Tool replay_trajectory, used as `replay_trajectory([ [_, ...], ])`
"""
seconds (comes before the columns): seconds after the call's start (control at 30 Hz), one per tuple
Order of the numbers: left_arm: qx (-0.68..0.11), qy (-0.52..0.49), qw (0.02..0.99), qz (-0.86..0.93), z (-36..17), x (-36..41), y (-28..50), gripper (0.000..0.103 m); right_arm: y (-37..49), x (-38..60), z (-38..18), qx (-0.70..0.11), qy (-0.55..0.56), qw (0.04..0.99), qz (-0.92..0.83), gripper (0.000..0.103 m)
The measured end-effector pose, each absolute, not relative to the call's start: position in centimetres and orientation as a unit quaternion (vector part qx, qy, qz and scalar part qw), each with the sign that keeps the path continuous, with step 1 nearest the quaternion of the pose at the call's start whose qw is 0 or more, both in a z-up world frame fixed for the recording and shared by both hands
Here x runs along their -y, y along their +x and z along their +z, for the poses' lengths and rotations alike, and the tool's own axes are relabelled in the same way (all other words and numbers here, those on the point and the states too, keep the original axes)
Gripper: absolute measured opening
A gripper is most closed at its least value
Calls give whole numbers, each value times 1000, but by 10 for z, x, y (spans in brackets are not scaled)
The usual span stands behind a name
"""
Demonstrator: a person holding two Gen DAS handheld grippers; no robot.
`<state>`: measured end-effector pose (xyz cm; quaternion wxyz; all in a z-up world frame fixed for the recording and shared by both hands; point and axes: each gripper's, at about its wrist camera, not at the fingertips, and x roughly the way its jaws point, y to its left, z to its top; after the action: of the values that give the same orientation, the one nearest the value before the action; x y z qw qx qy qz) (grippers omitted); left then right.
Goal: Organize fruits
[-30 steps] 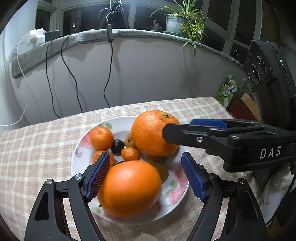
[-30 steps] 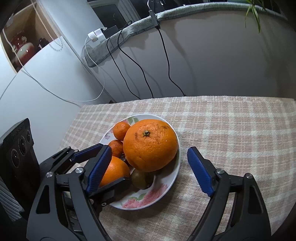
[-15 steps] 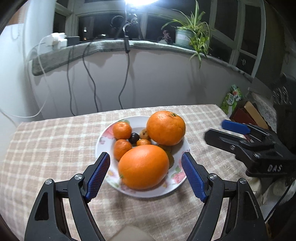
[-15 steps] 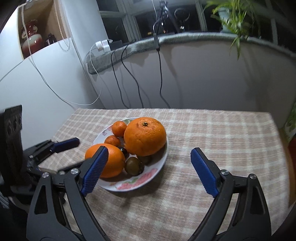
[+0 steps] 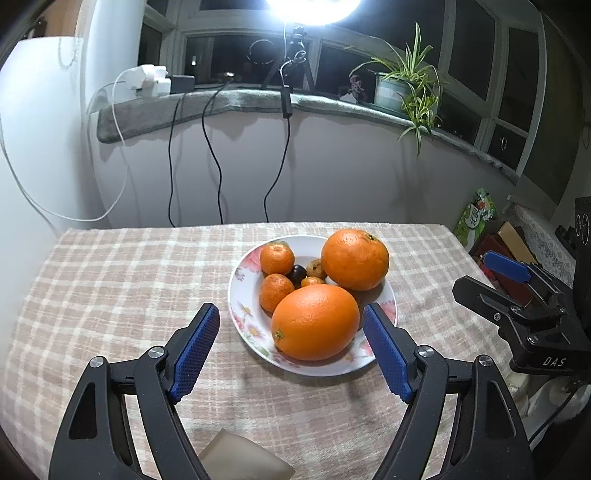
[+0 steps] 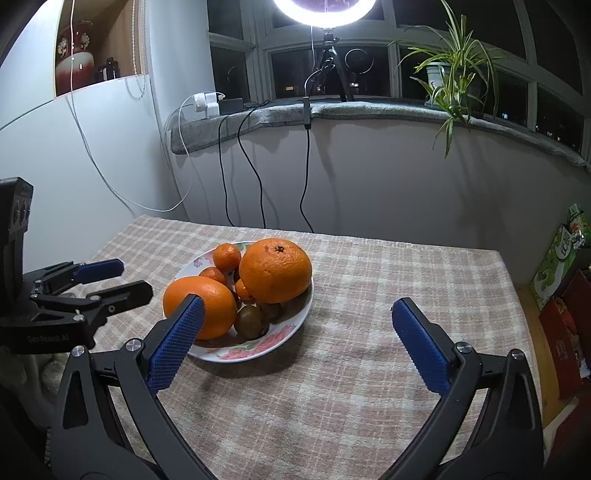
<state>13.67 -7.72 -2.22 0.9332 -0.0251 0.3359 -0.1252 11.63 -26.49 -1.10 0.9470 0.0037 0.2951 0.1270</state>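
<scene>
Nearest the cameras, both pairs of fingers stand wide apart and hold nothing. Left gripper (image 5: 291, 350) hangs over the checked cloth of the bench (image 5: 110, 295), its blue pads flanking the near rim of the floral plate (image 5: 240, 273) without touching it. Right gripper (image 6: 295, 339) hangs over bare cloth just right of the plate, its left pad overlapping the near large orange in that view; whether pad and fruit touch cannot be told.

On the plate, set right of centre on the bench, lies all the fruit — none rests on the cloth. Near large orange (image 5: 316, 322) sits at the near edge of the plate. Behind it, on the left side, lie two small mandarins (image 5: 277, 258), one nearer and one farther. Between the mandarins and the far large orange (image 5: 354, 259) sit a dark plum-like fruit (image 5: 296, 274) and some small brownish fruits. Brown kiwis (image 6: 249, 322) lie at the near right rim, seen best from the right wrist view.

Farther back, black and white cables (image 5: 214, 162) hang down the wall from a grey sill (image 5: 229, 103). On the sill stand a spider plant (image 5: 406, 85) at the right and a tripod carrying a ring light (image 6: 325, 11).
</scene>
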Motion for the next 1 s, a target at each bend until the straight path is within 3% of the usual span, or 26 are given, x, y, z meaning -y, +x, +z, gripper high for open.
replay_trajectory([
  [1.0,-323,-26,938,-124,-15,80,128,82,111,259,-9,-294,-3,948,123,103],
])
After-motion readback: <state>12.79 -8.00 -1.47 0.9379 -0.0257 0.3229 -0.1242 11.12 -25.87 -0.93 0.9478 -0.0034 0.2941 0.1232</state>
